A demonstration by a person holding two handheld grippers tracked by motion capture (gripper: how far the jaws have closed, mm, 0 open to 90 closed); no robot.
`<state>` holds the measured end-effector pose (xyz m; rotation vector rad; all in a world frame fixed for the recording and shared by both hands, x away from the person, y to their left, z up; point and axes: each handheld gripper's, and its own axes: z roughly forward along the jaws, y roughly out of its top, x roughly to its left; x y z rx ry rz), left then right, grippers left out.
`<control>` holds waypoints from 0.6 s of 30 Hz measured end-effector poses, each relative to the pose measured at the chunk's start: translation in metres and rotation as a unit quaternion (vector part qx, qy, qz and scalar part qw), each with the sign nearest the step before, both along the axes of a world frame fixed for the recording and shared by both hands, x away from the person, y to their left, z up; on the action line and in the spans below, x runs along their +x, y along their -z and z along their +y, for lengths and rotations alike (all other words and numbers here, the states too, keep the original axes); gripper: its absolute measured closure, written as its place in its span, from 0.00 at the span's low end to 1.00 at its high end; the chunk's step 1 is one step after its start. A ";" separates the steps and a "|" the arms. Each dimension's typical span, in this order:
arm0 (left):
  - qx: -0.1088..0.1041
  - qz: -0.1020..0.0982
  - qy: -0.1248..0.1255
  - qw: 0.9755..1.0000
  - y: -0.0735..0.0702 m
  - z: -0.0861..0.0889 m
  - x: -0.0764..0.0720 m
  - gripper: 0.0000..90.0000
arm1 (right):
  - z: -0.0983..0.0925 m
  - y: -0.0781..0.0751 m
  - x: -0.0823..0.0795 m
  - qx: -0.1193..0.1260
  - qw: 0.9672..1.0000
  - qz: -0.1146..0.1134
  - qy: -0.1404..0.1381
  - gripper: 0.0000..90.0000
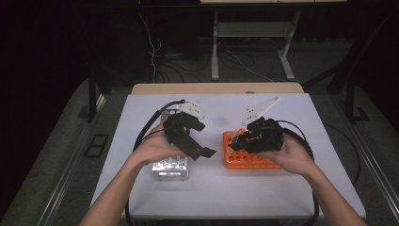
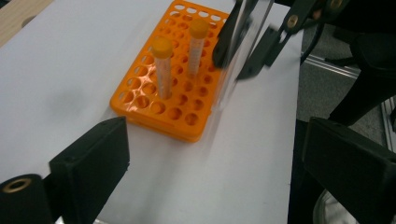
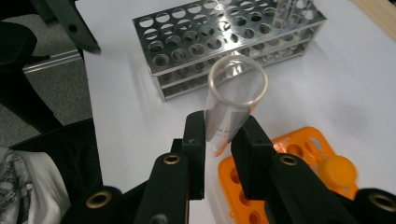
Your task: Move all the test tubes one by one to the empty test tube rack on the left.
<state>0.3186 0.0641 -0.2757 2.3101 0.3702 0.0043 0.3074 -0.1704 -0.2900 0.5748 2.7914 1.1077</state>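
white table (image 1: 263, 188), right gripper (image 3: 218, 135) clamped on clear tube (image 3: 236, 88) above orange rack (image 2: 163, 100), left gripper (image 2: 215, 163) agape, empty

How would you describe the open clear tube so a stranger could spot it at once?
Find the orange plastic rack on the white table. Just above it, the right gripper is shut on the clear uncapped tube. Unlike the two orange-capped tubes standing in the rack, it has no cap.

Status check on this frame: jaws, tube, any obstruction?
Right gripper shut on clear open tube. Left gripper open, empty. Orange rack holds two capped tubes. Nothing blocking.
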 end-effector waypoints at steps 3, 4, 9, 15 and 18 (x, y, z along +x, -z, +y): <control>-0.002 -0.001 0.010 1.000 -0.001 -0.005 -0.001 0.12 | 0.007 0.005 -0.001 0.000 1.000 0.002 -0.009 0.83; -0.003 -0.002 0.013 1.000 -0.001 -0.006 -0.001 0.14 | 0.008 0.007 -0.001 -0.001 1.000 0.002 -0.012 0.83; -0.004 -0.007 0.025 1.000 -0.001 -0.014 -0.002 0.24 | 0.017 0.014 -0.003 -0.002 1.000 0.008 -0.024 0.83; -0.008 -0.010 0.041 0.999 0.000 -0.018 -0.002 0.48 | 0.025 0.019 -0.005 -0.002 0.999 0.013 -0.036 0.83; -0.006 -0.011 0.050 0.999 0.001 -0.020 -0.002 0.58 | 0.028 0.019 -0.006 0.001 0.999 0.017 -0.039 0.83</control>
